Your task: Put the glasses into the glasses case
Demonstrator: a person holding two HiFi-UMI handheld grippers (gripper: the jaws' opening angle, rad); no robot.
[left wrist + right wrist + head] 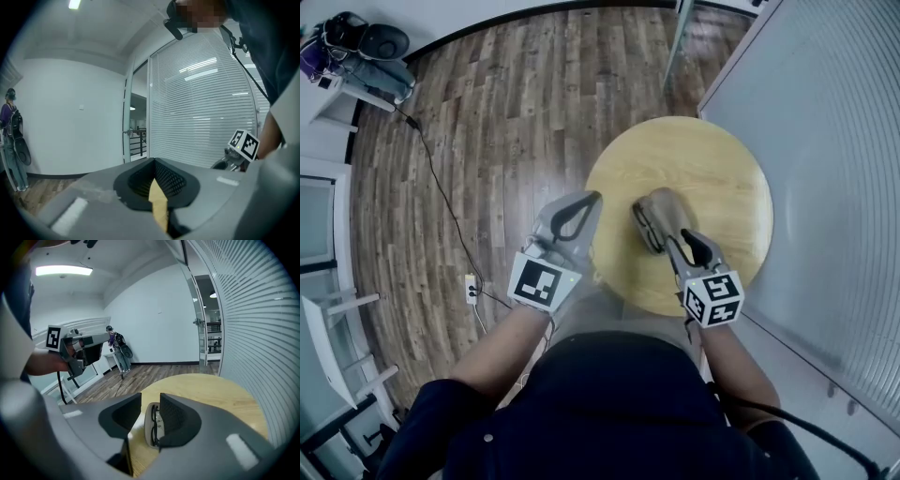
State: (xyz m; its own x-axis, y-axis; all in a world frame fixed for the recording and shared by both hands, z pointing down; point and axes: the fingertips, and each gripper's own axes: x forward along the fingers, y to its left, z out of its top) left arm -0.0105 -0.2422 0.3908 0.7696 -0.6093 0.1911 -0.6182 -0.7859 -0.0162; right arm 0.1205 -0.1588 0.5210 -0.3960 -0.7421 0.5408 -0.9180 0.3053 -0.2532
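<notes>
A tan glasses case (659,218) lies open on the round wooden table (722,178). In the right gripper view dark-framed glasses (155,420) rest inside the case (149,427), seen down between the jaws. My right gripper (677,246) hovers above the case's near end, open, with nothing pressed between its jaws (150,399). My left gripper (594,199) hangs over the table's left edge, well apart from the case. Its jaws meet at the tips and hold nothing (153,161). Both grippers are raised off the table.
The table stands on a wood plank floor (487,141). A glass wall with blinds (825,187) runs along the right. A cable and power strip (472,289) lie on the floor at the left. White furniture (337,337) stands far left, and a person (10,136) stands in the background.
</notes>
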